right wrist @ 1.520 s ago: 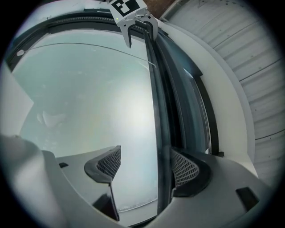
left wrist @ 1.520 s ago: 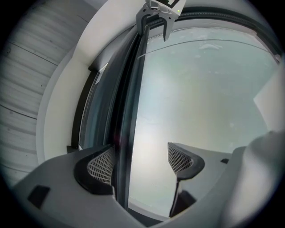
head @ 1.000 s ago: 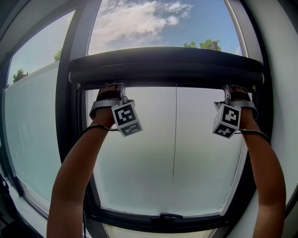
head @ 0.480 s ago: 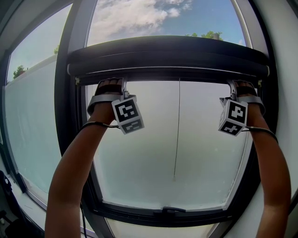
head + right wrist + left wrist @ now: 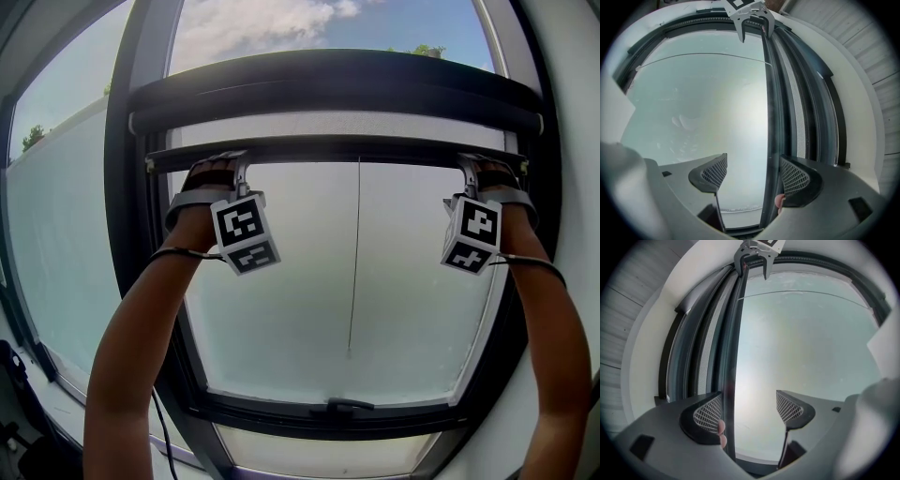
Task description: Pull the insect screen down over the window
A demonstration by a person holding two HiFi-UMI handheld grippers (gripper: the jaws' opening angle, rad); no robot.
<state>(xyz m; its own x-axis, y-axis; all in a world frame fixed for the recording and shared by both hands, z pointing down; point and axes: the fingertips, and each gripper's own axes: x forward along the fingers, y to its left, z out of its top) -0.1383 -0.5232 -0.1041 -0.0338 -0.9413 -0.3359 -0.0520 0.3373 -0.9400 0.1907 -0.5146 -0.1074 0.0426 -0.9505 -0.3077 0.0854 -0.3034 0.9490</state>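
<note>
Item: screen (image 5: 337, 125), roll-down type, only a narrow strip of mesh out between cassette (image 5: 337, 89) and bar (image 5: 337, 150); most of the window (image 5: 141, 281) is still uncovered, so the task looks to be at an early stage. Bar: dark, running the width of the frame, passing between both pairs of jaws. Left gripper (image 5: 750, 404): jaws wide, not clamped; the bar (image 5: 731, 357) lies against or just beside the pad on the cassette side, with open space to the other pad, a hooking hold that probably lets the upper jaw bear down on the bar. A fingertip (image 5: 722, 427) shows beside that pad. Right gripper (image 5: 754, 176): same arrangement mirrored, jaws wide, bar (image 5: 771, 117) along the cassette-side pad, fingertip (image 5: 779, 201) below it. Placement: one gripper near each end of the bar (left (image 5: 223, 164), right (image 5: 473, 167)), likely to keep it level in its side tracks. Beyond the jaws: frosted pane (image 5: 281, 300), a thin cord (image 5: 353, 272) hanging mid-bar, and a handle (image 5: 337, 408) on the lower frame, well apart.
</note>
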